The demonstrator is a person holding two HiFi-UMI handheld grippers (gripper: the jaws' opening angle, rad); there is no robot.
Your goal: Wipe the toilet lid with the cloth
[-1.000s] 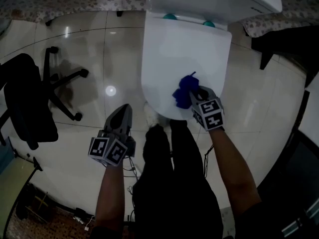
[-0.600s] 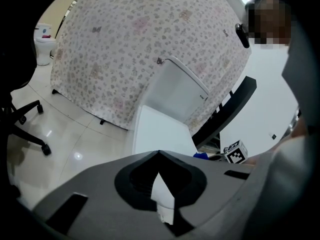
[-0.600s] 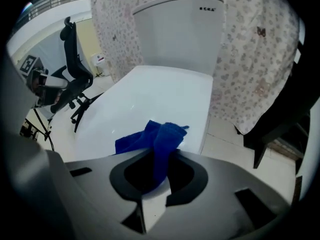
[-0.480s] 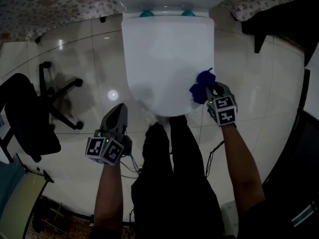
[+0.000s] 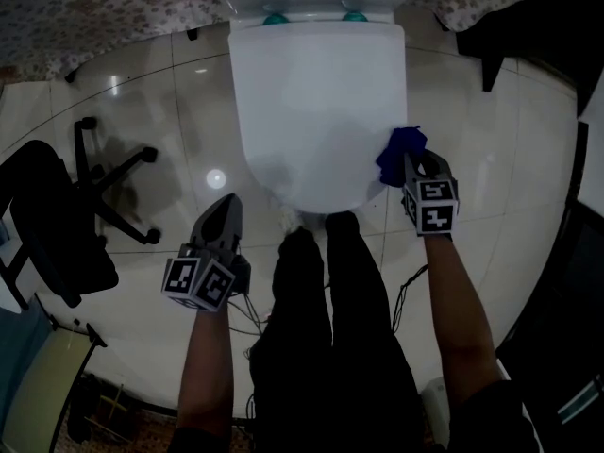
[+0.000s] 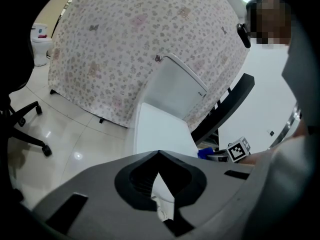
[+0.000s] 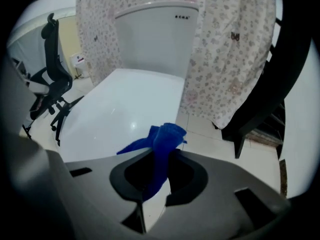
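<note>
The white toilet lid (image 5: 316, 102) lies closed at the top middle of the head view, and it also fills the left of the right gripper view (image 7: 125, 114). A blue cloth (image 5: 401, 154) is pinched in my right gripper (image 5: 412, 165), which is shut on it at the lid's right front edge. In the right gripper view the cloth (image 7: 161, 144) sticks up between the jaws. My left gripper (image 5: 226, 217) hangs over the floor left of the bowl, shut with nothing in it. From the left gripper view the lid (image 6: 160, 134) shows ahead.
The white cistern (image 7: 155, 36) stands behind the lid against a flowered curtain (image 6: 135, 49). A black office chair (image 5: 57, 215) stands on the tiled floor at the left. A dark piece of furniture (image 5: 528, 36) is at the right. The person's dark legs (image 5: 330, 319) are in front of the bowl.
My right gripper has slid the cloth to the right, from the lid's front middle to its right edge. The left gripper has hardly moved.
</note>
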